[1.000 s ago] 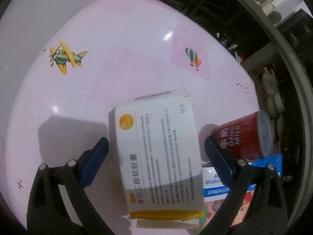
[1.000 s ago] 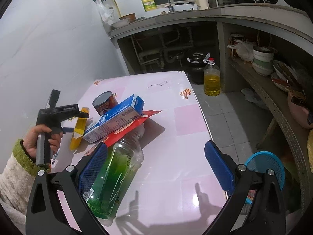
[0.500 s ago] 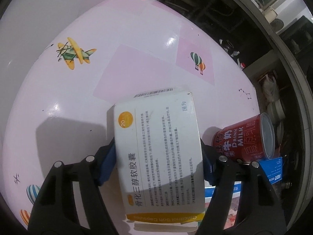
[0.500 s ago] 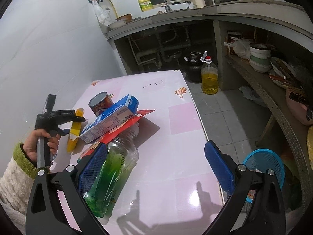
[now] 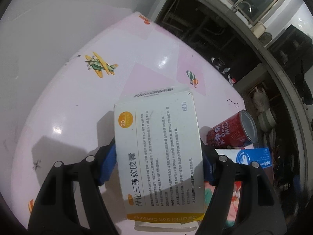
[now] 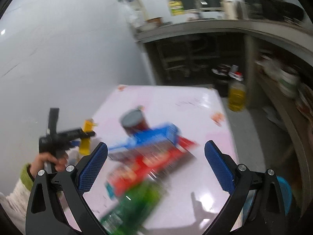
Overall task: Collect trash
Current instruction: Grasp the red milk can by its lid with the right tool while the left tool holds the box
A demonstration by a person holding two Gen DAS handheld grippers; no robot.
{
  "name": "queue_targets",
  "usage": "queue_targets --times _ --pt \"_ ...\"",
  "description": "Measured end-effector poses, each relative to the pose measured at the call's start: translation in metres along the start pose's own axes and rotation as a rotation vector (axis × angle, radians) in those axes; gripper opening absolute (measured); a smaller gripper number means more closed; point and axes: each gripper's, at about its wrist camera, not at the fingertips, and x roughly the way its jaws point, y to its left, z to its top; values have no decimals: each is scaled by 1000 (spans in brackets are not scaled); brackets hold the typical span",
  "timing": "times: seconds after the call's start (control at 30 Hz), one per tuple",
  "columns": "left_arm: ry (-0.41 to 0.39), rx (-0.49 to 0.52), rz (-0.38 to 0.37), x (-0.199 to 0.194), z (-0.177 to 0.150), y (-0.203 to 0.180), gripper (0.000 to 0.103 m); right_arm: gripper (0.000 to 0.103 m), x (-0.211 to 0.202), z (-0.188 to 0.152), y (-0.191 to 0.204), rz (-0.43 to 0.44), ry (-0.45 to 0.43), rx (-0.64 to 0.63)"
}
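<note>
The left hand-held gripper point(image 5: 158, 162) was clamped on the white box point(image 5: 158, 152), while the right hand-held gripper point(image 6: 156, 168) stood apart and empty, with can point(image 6: 135, 121), blue box point(image 6: 150, 139) and green bottle point(image 6: 133, 207) beyond it on the surface point(image 6: 207, 137).

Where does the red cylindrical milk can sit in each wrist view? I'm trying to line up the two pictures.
Left wrist view: the red cylindrical milk can lies at right of centre, beside the white medicine box.
Right wrist view: the can sits mid-frame, blurred, behind the blue carton.
Shared landmark: the pink table with balloon pictures.
</note>
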Motion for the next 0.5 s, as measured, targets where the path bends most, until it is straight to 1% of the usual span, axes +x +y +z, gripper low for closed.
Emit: queue_targets --times 0.07,0.13,0.17,0.23,0.27,0.37,0.43,0.5 --pt "-10 -6 -12 -8 -4 2 68 96 30 22 15 35 46 -38" --pt "-14 -12 -25 -14 -6 3 68 96 66 40 29 66 114 -65" --pt "-15 -12 -30 -16 -8 4 68 96 80 46 35 67 140 -75" --pt "-20 -11 -37 -19 -9 4 68 96 111 57 47 55 199 -109" --pt "-21 -11 -41 -21 -10 4 68 96 133 61 56 23 243 -132" --pt "-20 -13 -54 -22 -11 3 68 96 172 65 67 6 341 -159" --pt "-18 -8 -60 -22 -11 3 68 96 193 66 70 -25 390 -155" --pt "-13 -5 -67 -22 -12 3 68 95 204 66 71 -35 416 -146"
